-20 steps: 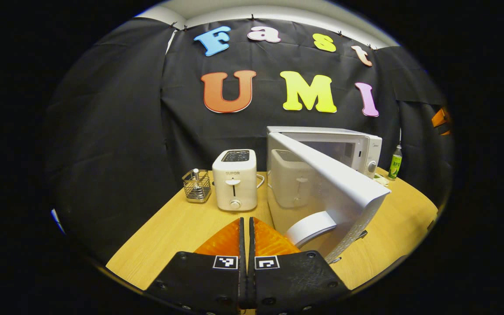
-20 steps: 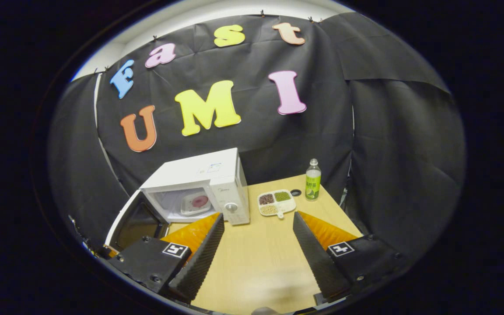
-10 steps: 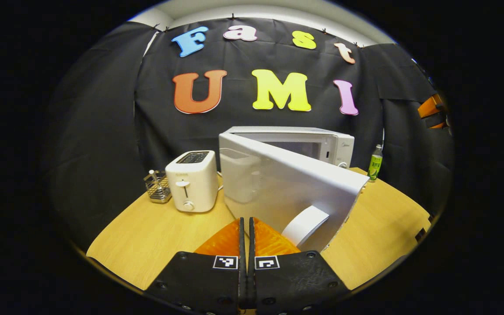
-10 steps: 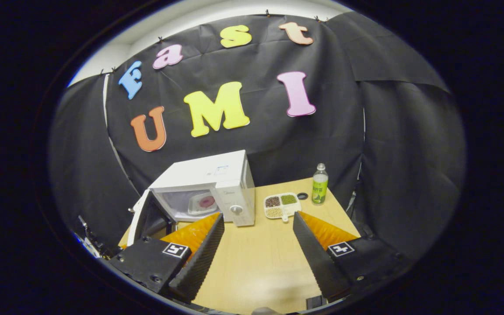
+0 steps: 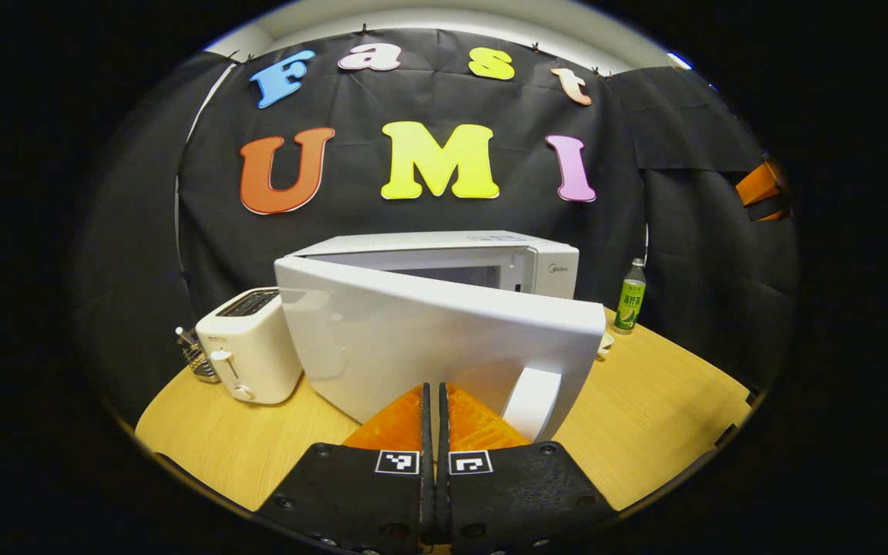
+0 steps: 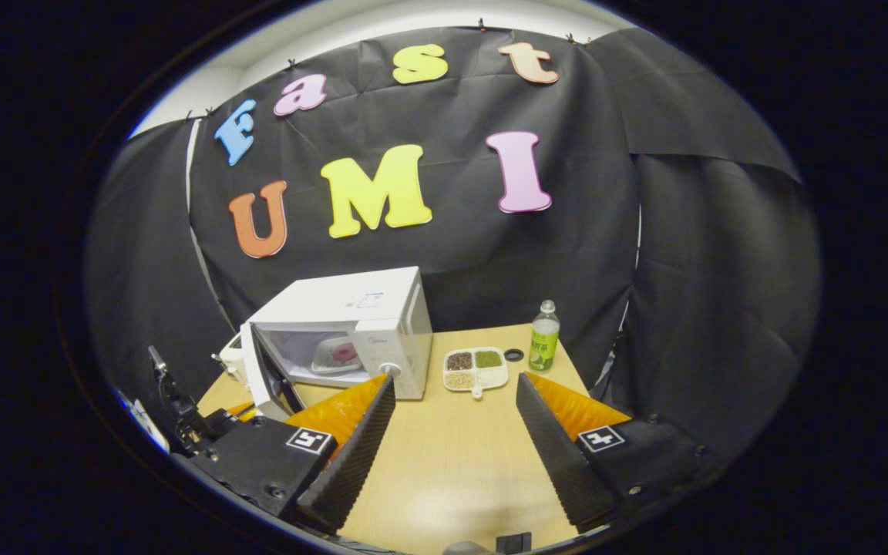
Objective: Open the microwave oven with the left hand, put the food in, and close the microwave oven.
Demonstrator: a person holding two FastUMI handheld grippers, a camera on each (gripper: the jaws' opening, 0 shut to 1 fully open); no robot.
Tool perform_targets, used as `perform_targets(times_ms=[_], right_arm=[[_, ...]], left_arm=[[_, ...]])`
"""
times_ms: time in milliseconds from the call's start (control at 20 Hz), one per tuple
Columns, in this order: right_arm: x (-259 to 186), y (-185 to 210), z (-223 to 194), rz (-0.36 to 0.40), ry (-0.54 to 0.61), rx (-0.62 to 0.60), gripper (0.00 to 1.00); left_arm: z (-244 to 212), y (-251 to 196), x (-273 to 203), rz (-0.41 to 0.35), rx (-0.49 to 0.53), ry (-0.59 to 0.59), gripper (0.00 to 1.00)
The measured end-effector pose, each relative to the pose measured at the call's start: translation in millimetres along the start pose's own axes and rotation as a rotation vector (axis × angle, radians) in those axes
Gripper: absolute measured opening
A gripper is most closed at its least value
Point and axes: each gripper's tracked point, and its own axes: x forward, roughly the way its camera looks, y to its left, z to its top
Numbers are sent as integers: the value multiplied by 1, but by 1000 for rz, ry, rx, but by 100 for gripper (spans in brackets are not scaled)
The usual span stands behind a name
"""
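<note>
Left hand-held gripper [image 5: 434, 397]: fingers pressed together with nothing between them, tips right at the outer face of the microwave door [image 5: 428, 339], just beside the door handle [image 5: 530, 401]; whether the tips touch the door cannot be told. Door stands partly open, hinged on its left side, swung out toward the left gripper view's camera. Microwave oven [image 6: 351, 327] sits at the back left of the counter [image 6: 452, 455]. In the right gripper view a plate with pink food [image 6: 338, 354] lies inside the cavity. Right hand-held gripper [image 6: 448, 405]: fingers wide apart, holding nothing, hovering over bare counter in front of the oven. Divided tray of grains [image 6: 477, 368] lies just right of the oven; green-labelled bottle [image 6: 543, 337] upright beside it, near a small dark cap [image 6: 514, 354]. Toaster [image 5: 251, 356] stands left of the door, wire basket [image 5: 196, 356] behind it.
</note>
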Motion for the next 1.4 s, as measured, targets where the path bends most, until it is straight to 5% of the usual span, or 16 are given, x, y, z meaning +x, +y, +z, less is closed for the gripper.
perform_targets(times_ms=[100,150,200,250,350,500,550,600,700,800,850,1000,1050,1400], right_arm=[[-1,-6,1,3,9,11,92],[-2,-9,4,4,6,20,100],[-1,-12,8,-1,-2,24,92],[-1,-16,12,-7,-8,22,100],[-1,-22,13,-18,-16,21,92],[3,-32,12,-43,-13,18,92],[4,-34,12,-50,-9,21,100],[7,-37,12,-56,-6,24,92],[10,-39,10,-65,0,30,92],[14,-41,11,-72,4,38,100],[16,-42,10,-74,7,43,92],[23,-44,6,-79,25,49,92],[23,-43,7,-77,27,50,100],[17,-27,8,-76,16,42,100]], left_arm=[[5,-12,16,-12,7,0,0],[8,-16,24,-17,6,-2,0],[10,-21,31,-23,1,-3,0],[11,-25,41,-27,-4,0,0],[14,-32,59,-34,-11,2,0],[20,-41,89,-45,-19,3,0],[23,-43,100,-47,-19,3,0],[25,-43,108,-46,-20,2,0],[28,-48,127,-54,-28,-2,0],[30,-52,143,-59,-22,0,0],[31,-53,150,-62,-19,1,0],[29,-50,155,-51,-14,4,0],[28,-51,155,-56,-19,8,0],[26,-61,163,-72,-41,49,0]])
